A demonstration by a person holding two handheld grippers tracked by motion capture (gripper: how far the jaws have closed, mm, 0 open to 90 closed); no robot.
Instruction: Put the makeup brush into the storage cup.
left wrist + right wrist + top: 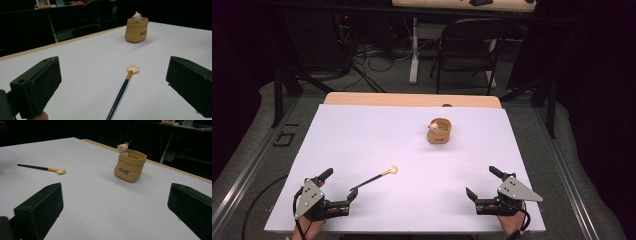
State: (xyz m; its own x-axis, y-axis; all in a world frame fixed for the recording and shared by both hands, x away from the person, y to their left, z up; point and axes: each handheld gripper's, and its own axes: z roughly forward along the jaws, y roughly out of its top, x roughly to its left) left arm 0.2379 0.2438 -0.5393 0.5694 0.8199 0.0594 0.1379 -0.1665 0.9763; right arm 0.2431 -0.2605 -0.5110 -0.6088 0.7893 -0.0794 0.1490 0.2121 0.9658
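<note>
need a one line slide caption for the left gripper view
Open left gripper facing a dark-handled brush lying on the white table, with a tan bear pot standing beyond.

Matt white table (362,145), glossy brush handle (120,93)

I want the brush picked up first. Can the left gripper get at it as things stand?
Probably yes: the left gripper is open, and the brush lies flat on bare table just ahead of it.

jaws: chunky matte black blocks, little screw holes on top
plates: grey three-cornered, few dark screws, on left gripper (340,187) and right gripper (484,182)
cables: thin black, trailing back
</note>
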